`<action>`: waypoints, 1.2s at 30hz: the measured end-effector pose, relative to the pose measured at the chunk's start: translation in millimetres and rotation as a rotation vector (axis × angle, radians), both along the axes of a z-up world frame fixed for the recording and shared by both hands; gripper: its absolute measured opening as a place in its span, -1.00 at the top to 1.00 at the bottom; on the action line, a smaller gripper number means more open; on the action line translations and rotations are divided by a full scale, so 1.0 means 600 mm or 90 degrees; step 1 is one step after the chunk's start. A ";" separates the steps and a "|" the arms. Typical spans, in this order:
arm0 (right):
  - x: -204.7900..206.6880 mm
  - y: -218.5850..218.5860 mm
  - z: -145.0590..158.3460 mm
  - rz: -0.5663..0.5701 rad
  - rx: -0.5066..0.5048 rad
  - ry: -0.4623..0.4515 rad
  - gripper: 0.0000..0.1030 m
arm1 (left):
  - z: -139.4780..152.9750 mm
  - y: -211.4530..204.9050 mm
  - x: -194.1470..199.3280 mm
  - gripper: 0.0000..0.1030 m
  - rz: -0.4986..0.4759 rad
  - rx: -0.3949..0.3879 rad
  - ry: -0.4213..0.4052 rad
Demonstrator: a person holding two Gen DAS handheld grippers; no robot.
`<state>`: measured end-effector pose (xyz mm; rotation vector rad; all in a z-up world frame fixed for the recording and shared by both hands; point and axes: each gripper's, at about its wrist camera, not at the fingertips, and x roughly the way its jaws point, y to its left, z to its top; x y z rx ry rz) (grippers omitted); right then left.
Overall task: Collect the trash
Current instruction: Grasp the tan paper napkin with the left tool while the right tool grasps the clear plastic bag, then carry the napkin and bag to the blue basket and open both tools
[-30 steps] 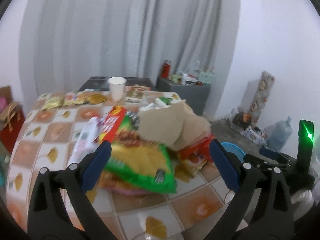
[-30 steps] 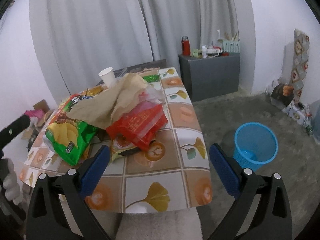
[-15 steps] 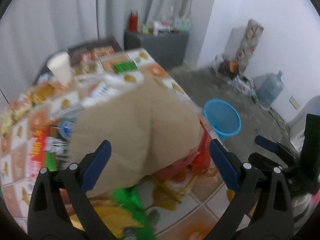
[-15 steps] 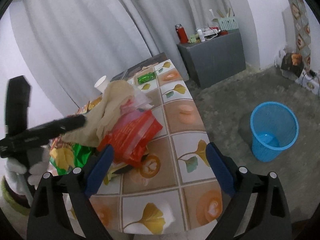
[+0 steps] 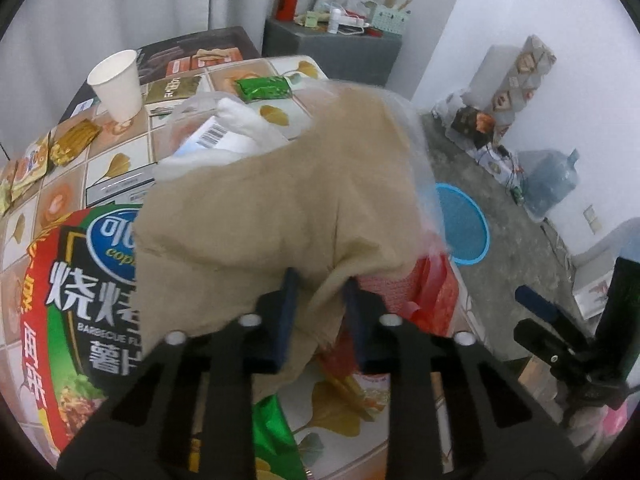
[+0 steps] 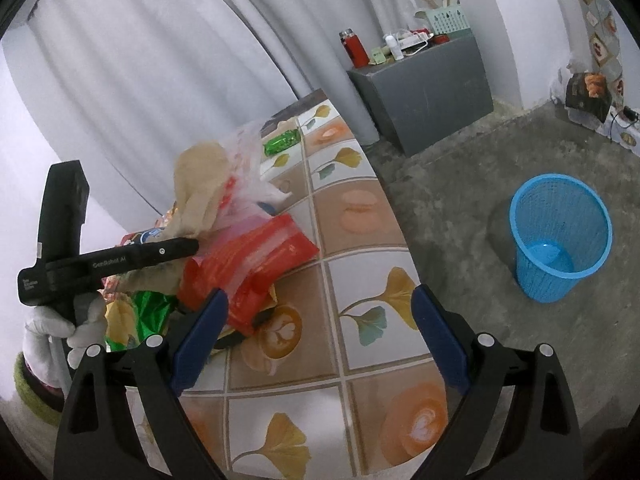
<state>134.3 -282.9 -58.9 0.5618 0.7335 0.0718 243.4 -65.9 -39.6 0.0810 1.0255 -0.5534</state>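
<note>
The left gripper, jaws just closed onto a crumpled tan paper sheet at frame centre, may drag the clear plastic film along, while the right gripper stands released.

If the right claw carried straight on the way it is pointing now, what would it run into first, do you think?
Most likely the tabletop: the open right claw points down over bare tiles just right of the red bag. Depth is hard to judge, so it might brush the bag's edge.
</note>
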 end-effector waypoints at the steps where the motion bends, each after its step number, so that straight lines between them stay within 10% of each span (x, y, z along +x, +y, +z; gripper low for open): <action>1: 0.001 0.001 -0.001 0.000 0.000 0.000 -0.76 | 0.000 0.002 0.000 0.86 0.000 0.000 -0.002; 7: 0.006 -0.003 0.010 0.008 0.025 -0.021 -0.75 | 0.023 0.012 -0.019 0.97 -0.004 -0.011 -0.037; 13: 0.089 -0.060 -0.001 0.060 0.252 -0.057 -0.75 | 0.048 0.028 -0.029 0.98 0.001 -0.030 -0.059; 18: 0.208 -0.076 -0.064 0.089 0.443 0.042 -0.68 | 0.060 0.038 -0.035 0.98 0.009 -0.047 -0.069; 23: 0.272 -0.059 -0.093 0.106 0.472 0.109 -0.53 | 0.073 0.054 -0.037 0.98 0.017 -0.062 -0.085; 36: 0.314 -0.059 -0.047 0.128 0.519 0.038 0.77 | 0.171 0.104 -0.045 0.99 0.077 -0.086 -0.189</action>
